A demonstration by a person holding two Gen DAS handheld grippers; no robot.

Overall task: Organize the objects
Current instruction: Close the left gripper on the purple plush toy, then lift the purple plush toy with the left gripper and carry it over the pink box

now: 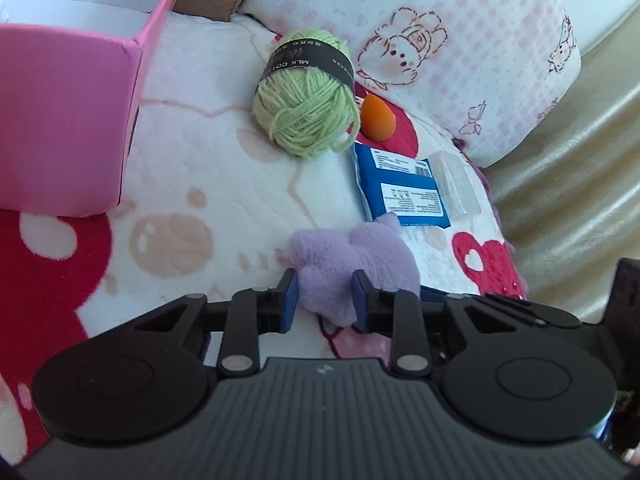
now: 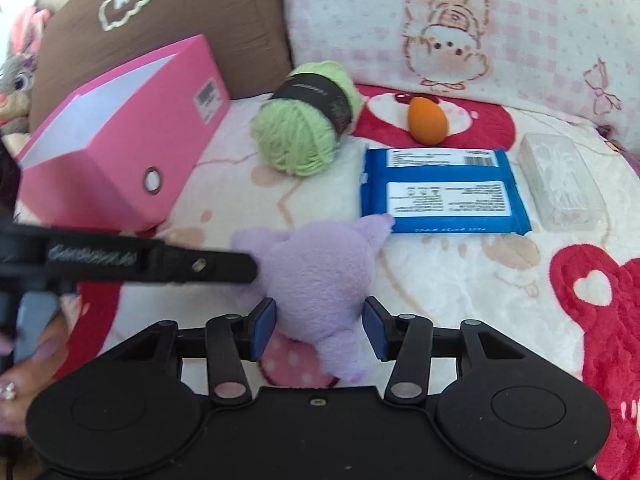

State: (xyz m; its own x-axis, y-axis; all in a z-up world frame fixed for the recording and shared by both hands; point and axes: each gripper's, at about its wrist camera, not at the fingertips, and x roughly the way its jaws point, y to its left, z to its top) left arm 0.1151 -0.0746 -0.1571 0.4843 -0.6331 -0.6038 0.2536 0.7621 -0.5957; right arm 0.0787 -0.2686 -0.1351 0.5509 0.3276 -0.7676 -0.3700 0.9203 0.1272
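My left gripper [image 1: 325,296] is clenched on the purple plush [image 1: 352,264], which lies just below the blue wipes pack [image 1: 400,184]. My right gripper [image 2: 320,328] straddles it with fingers released, so I reckon this is a handover toward the pink box [image 2: 120,152].

Our left gripper [image 1: 325,296] is clamped tight, angled downward. Our right gripper [image 2: 319,328] tilts down too, jaws parted. Our left hand [image 2: 30,364] grips its handle.

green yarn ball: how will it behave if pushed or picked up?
The green yarn ball looks rounded, so a push may roll it toward the orange sponge. It looks soft, so it likely squashes under grip. Its paper band may slip; a loose strand could snag.
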